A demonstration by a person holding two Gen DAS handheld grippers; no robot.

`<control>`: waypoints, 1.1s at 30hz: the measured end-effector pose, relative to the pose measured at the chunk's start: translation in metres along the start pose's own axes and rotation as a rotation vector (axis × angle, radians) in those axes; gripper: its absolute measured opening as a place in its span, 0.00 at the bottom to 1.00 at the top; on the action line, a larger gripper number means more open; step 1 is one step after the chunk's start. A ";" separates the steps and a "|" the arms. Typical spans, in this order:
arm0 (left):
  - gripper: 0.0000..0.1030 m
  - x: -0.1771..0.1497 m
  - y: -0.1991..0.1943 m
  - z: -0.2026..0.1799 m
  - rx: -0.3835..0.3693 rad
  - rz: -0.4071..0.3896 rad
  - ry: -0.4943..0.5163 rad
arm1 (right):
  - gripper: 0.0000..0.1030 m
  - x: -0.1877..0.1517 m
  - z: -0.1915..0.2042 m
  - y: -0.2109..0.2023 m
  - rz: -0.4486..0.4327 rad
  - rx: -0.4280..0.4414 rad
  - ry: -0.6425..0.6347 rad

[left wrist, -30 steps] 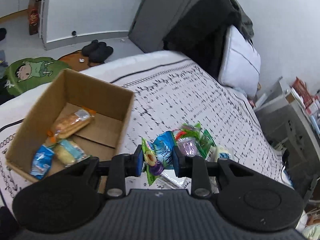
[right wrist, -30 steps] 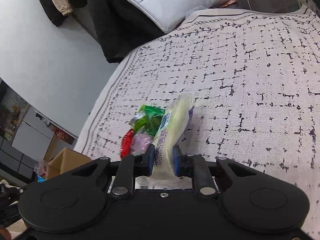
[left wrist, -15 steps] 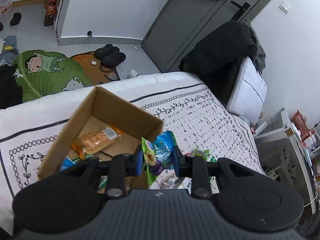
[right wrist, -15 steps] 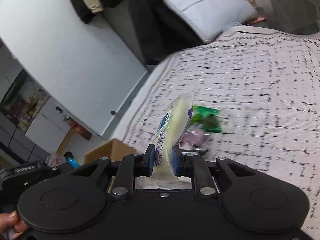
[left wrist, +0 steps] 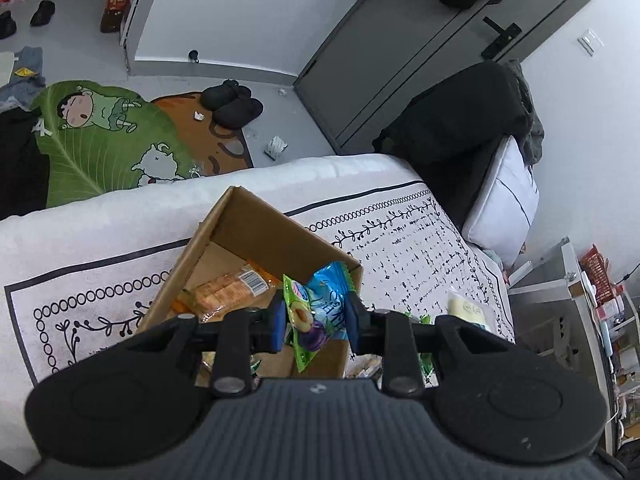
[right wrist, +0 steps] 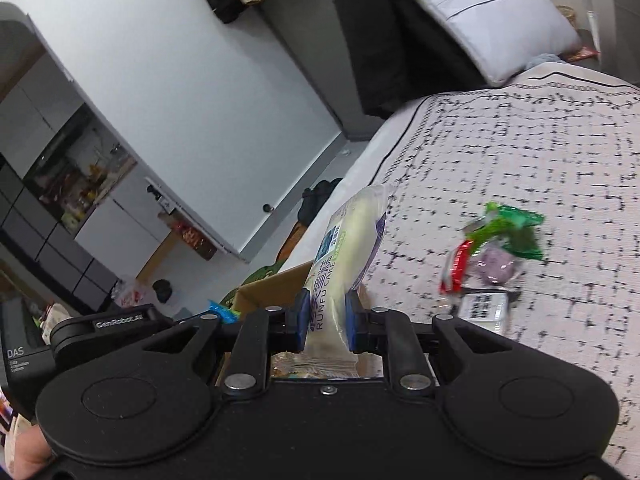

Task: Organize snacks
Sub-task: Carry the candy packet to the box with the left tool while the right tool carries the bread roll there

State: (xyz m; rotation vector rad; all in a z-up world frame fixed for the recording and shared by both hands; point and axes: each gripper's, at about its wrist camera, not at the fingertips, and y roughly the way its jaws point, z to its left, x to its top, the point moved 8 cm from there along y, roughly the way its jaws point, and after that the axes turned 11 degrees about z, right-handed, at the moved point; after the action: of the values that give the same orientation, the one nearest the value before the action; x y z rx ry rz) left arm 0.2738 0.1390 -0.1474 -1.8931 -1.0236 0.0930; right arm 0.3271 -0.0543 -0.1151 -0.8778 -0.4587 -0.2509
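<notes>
The left tool (left wrist: 314, 316) is being kept closed on a green-and-blue fruit candy packet (left wrist: 316, 312), which is clamped upright between the blue pads. Directly ahead of and below this tool, the open cardboard box (left wrist: 276, 232) is lying on the bed (left wrist: 80, 236); an orange biscuit pack (left wrist: 230, 290) is resting on its floor, just left of the held packet. The packet is judged to be hanging over the near right part of the box opening.

The right tool (right wrist: 326, 320) is being kept closed on a pale cake packet (right wrist: 350, 252), gripped near its lower end with the rest standing up and leaning forward. The rim of the box (right wrist: 272, 290) is showing just behind and to the left of this tool, and the other tool's body is sitting at far left. Well to the right of the tool, a small heap of loose snacks (right wrist: 496, 248) is lying on the bedspread, blurred.

The step in hand is judged to be the carry to the box, both snacks being brought there at once. The next move is judged to call for each packet being positioned fully inside the box walls and then released, one tool at a time, so that the tools are not fouling each other over the narrow opening. The loose heap is judged to remain for collection.
</notes>
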 end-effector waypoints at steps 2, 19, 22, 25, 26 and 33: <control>0.28 0.001 0.001 0.003 -0.004 0.001 -0.010 | 0.18 -0.001 0.008 0.005 0.006 0.002 -0.008; 0.46 0.010 0.016 0.031 -0.090 0.035 -0.135 | 0.18 -0.010 0.050 0.060 0.065 -0.016 -0.075; 0.47 0.012 0.018 0.034 -0.086 0.035 -0.135 | 0.25 -0.012 0.051 0.068 0.091 -0.051 -0.087; 0.48 0.012 0.022 0.035 -0.088 0.050 -0.134 | 0.39 -0.012 0.046 0.068 0.081 -0.077 -0.084; 0.49 0.012 0.022 0.034 -0.088 0.053 -0.131 | 0.40 -0.012 0.045 0.067 0.078 -0.076 -0.084; 0.73 0.011 0.021 0.028 -0.067 0.037 -0.094 | 0.41 -0.009 0.028 0.057 0.067 -0.106 -0.075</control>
State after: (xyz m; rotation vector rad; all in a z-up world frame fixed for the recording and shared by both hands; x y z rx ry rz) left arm 0.2812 0.1613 -0.1754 -1.9843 -1.0668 0.1726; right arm 0.3333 0.0031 -0.1429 -1.0072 -0.4879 -0.1823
